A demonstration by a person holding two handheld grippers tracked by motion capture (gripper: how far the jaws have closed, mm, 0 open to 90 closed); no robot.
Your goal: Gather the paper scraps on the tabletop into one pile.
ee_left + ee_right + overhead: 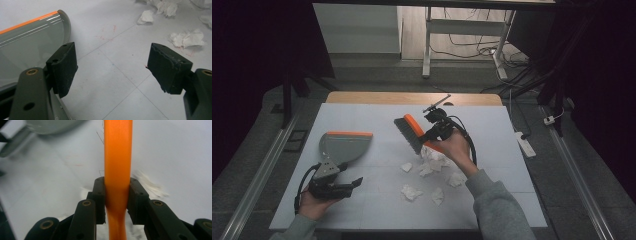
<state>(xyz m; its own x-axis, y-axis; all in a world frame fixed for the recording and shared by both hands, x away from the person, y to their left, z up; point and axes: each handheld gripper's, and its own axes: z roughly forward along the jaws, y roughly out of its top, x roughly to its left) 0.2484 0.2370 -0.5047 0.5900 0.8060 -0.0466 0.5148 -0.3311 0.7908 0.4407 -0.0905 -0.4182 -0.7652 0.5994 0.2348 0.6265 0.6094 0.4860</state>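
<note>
1. Right tool (pixel 432 134): jaws clamped on the orange handle of the brush (pixel 409 131). In the right gripper view the handle (pixel 117 165) runs straight up between the two black pads, which press on it from both sides.
2. Brush: held above the counter (pixel 362 210) near its middle, tilted, with the dark bristles facing left and down and the orange back uppermost.
3. Right hand (pixel 457 147): wrapped around the tool body, the grey sleeve coming in from the near right corner.
4. Left tool (pixel 337 186): jaws stand wide apart with nothing between them; the left gripper view shows bare counter surface (pixel 112 75) in the gap.
5. Dustpan (pixel 343 145): grey with an orange lip, lying flat on the left half of the counter, just beyond the left tool. In the left gripper view its rim (pixel 65 25) sits just beside one jaw; contact cannot be confirmed.
6. Paper scraps (pixel 427 172): several crumpled white pieces lie scattered on the counter right of centre, toward the near edge, below the brush and well apart from the dustpan.
</note>
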